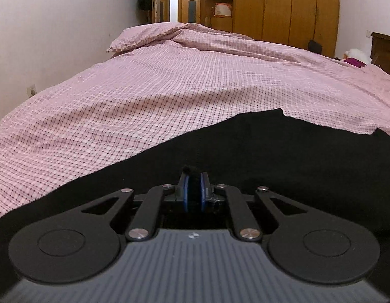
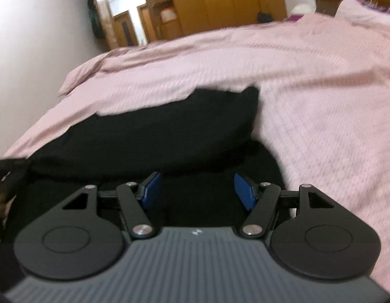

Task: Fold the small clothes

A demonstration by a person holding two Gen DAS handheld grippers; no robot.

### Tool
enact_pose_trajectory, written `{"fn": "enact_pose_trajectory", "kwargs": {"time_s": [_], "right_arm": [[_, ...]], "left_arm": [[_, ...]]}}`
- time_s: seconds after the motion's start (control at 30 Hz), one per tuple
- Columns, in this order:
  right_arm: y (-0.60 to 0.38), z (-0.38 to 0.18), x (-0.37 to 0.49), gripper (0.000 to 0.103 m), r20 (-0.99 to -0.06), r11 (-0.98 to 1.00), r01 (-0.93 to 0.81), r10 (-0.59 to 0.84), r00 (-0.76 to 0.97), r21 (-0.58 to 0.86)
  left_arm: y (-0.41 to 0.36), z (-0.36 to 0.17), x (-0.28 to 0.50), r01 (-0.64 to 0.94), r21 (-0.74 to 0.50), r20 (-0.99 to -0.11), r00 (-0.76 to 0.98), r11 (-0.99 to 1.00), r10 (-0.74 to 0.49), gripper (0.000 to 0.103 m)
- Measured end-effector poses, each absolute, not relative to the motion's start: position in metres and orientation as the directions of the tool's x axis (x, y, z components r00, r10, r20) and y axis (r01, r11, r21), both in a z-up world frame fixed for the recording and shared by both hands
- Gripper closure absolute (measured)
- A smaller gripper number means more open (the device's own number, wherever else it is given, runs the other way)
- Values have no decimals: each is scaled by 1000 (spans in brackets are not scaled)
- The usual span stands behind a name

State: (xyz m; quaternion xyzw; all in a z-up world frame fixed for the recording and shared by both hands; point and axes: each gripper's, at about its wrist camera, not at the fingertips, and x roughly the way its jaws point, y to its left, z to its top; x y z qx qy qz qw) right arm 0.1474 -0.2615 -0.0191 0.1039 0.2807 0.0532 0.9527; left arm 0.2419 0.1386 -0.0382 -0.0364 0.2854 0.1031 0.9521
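Note:
A black garment (image 1: 258,151) lies spread on the pink checked bedcover (image 1: 169,96). My left gripper (image 1: 194,179) is shut, its blue pads pinching a fold of the black cloth at the near edge. In the right wrist view the same black garment (image 2: 169,131) lies folded over itself on the bedcover (image 2: 321,101). My right gripper (image 2: 197,189) is open, its blue pads (image 2: 150,189) wide apart just above the garment's near part, holding nothing. That view is blurred by motion.
A pink pillow or bunched duvet (image 1: 149,35) lies at the far end of the bed. A wooden wardrobe (image 1: 283,7) and an open doorway (image 1: 179,0) stand beyond. A white wall (image 1: 56,38) runs along the left. A dark headboard (image 1: 384,48) is at right.

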Motion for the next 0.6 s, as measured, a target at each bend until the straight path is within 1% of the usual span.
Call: {"fn": "enact_pose_trajectory", "kwargs": {"time_s": [0.1,0.17,0.2,0.23,0.27,0.3,0.33,0.37,0.4,0.43,0.5,0.57,0.6], "right_arm": [[-270,-19,172,37,-545,990,17,64,836,143],[-278,-26,190,37,-582,994,63,0,813,87],[-284,-31,196,37,-591,992,69,5,806,103],[-291,-35,201,37,-596,986,70,33,803,149],[-300,-40,205,37,-596,972,73,76,799,223],[-305,-44,208,38,-588,957,73,112,801,282],[-310,-47,210,47,-569,938,69,145,810,339],[-313,-47,213,88,-563,927,60,173,808,370],[-315,-46,214,88,-569,917,64,188,800,393],[-316,-43,211,88,-562,911,90,168,810,403],[-311,-36,203,90,-560,932,125,94,823,341],[-307,-41,202,90,-587,952,188,-11,810,241],[-308,-44,203,92,-594,954,201,-30,804,223]], "left_arm": [[143,-39,243,-223,-23,-555,814,975,173,92],[142,-39,242,-222,-27,-553,815,975,170,92],[142,-39,240,-222,-28,-552,816,975,170,92],[141,-38,241,-222,-27,-551,817,975,170,92],[140,-37,241,-224,-24,-550,817,974,174,92],[140,-36,241,-224,-25,-549,817,974,174,92],[139,-35,241,-225,-28,-547,819,974,173,92],[138,-34,240,-225,-32,-544,821,974,172,92],[137,-33,240,-226,-30,-539,824,974,175,92],[136,-33,240,-228,-23,-537,824,973,181,92],[132,-36,244,-222,14,-543,817,975,194,92],[127,-40,248,-218,64,-548,808,974,216,92],[125,-42,249,-215,79,-547,807,973,222,92]]}}
